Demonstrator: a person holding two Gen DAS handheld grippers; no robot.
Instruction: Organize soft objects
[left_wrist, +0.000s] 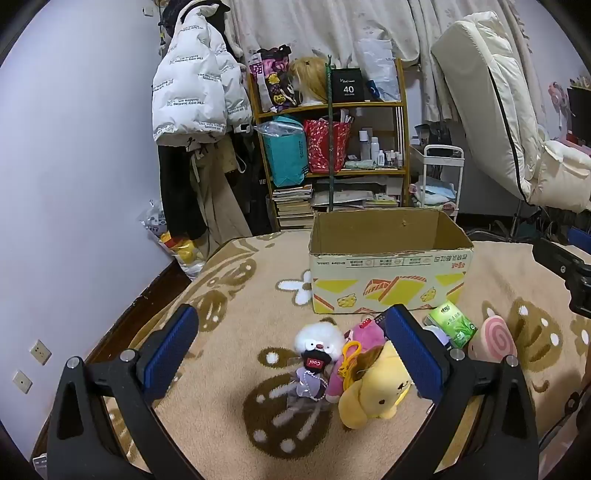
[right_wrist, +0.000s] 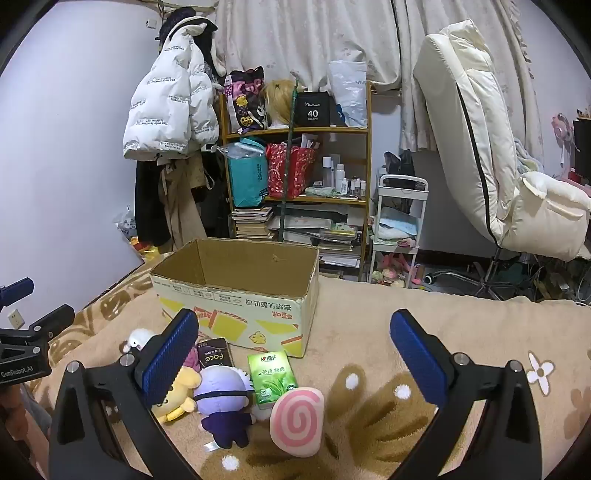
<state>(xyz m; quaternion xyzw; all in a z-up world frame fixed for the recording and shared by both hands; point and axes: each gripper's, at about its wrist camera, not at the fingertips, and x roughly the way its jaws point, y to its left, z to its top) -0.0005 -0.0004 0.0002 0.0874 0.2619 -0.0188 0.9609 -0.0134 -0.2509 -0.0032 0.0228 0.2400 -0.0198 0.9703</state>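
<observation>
An open cardboard box (left_wrist: 388, 277) (right_wrist: 236, 295) stands on the beige blanket. In front of it lies a heap of soft toys: a white fluffy doll (left_wrist: 317, 347), a pink plush (left_wrist: 360, 334), a yellow dog plush (left_wrist: 373, 395) (right_wrist: 175, 398), a purple-haired doll (right_wrist: 225, 402) and a pink swirl cushion (left_wrist: 493, 341) (right_wrist: 297, 421). My left gripper (left_wrist: 291, 354) hovers open above the white doll and the yellow dog. My right gripper (right_wrist: 293, 354) is open too, with the swirl cushion and a green tissue pack (right_wrist: 271, 378) (left_wrist: 452, 323) low between its fingers, untouched.
A dark "face" packet (right_wrist: 214, 354) lies by the box. Behind stand a shelf (left_wrist: 332, 147) of bags and books, hung coats (left_wrist: 195, 85), a white trolley (right_wrist: 399, 229) and a cream chair (right_wrist: 491, 147). The blanket's left edge drops to dark floor (left_wrist: 147, 295).
</observation>
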